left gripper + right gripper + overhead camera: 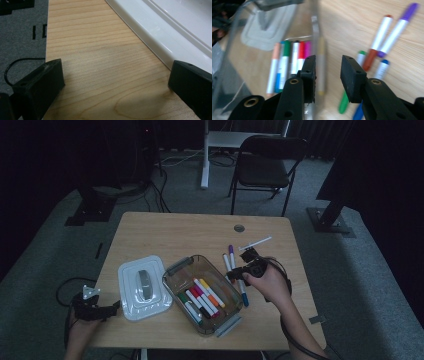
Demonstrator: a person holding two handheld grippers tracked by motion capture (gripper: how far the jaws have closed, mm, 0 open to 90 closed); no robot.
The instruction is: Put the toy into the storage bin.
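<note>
Dim room, wooden tabletop [165,227] with a person's 2 forearms coming in from the near edge.

Right tongs [243,268] held above the tabletop, just right of the clear plastic bin [176,271]. In the right gripper view the jaws stand a little apart with nothing between them; released, no marker gripped. That view is blurred, so fine detail is uncertain.

Markers in the bin [202,296]: several lie side by side on its floor, caps in green, red, pink, orange and black among them. The bin sits near the middle of the tabletop, turned at an angle, a grey latch at each end.

Loose markers [235,270] lie on the bare wood right of the bin, beneath and beside the right tongs. In the right gripper view I count a purple-capped one [398,28], a brown-red one [377,42], a blue one [380,68] and a green one [352,82], close together, some touching.

White lid [142,287] lies flat on the tabletop left of the bin, grey handle up, just beside the bin's near-left wall.

Left tongs [102,310] rest low at the tabletop's near-left edge, close to the lid's corner. In the left gripper view the jaws are spread wide, bare wood between them, lid rim [150,32] by the right jaw; whether it touches, I cannot tell.
</note>
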